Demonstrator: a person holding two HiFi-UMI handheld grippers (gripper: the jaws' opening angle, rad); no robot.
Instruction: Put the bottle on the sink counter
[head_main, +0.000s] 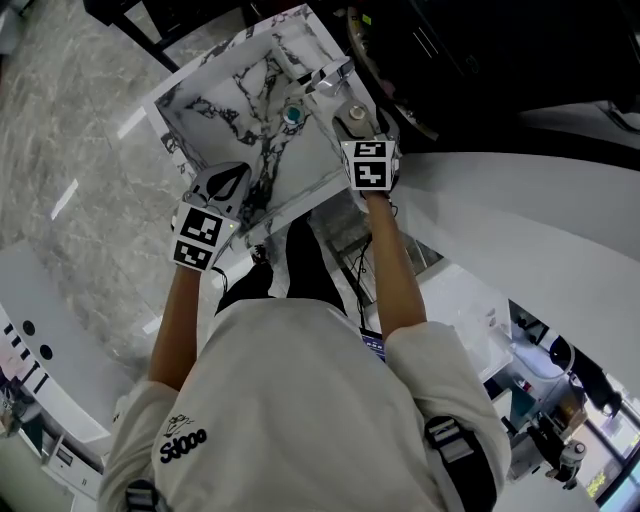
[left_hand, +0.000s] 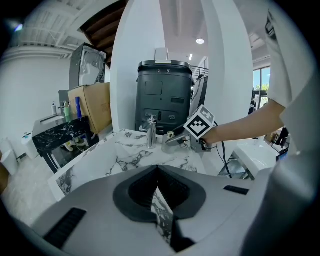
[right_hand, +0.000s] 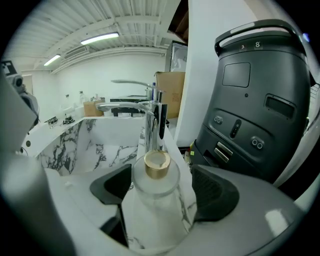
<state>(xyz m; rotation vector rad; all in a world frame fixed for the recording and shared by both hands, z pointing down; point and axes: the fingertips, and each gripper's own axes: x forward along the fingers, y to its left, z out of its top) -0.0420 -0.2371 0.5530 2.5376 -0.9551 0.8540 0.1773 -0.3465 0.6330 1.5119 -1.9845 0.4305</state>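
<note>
A clear frosted bottle (right_hand: 156, 200) with a gold cap (right_hand: 157, 165) stands upright between my right gripper's (right_hand: 160, 187) jaws, which are shut on its body. It is over the white marble sink counter (right_hand: 185, 165), just in front of the chrome faucet (right_hand: 152, 120). I cannot tell whether its base touches the counter. In the head view the right gripper (head_main: 345, 105) is at the sink's (head_main: 215, 130) far right corner by the faucet (head_main: 330, 75). The left gripper (left_hand: 157, 172) is shut and empty over the sink's near rim (head_main: 290, 205). From there I see the bottle (left_hand: 169, 141).
A tall black appliance (right_hand: 260, 100) stands right behind the counter, close to the faucet. A white pillar (left_hand: 127, 65) rises beside it. A cardboard box (left_hand: 92, 105) and a dark marble counter (left_hand: 60, 132) lie farther left. The basin has a drain (head_main: 292, 115) at its middle.
</note>
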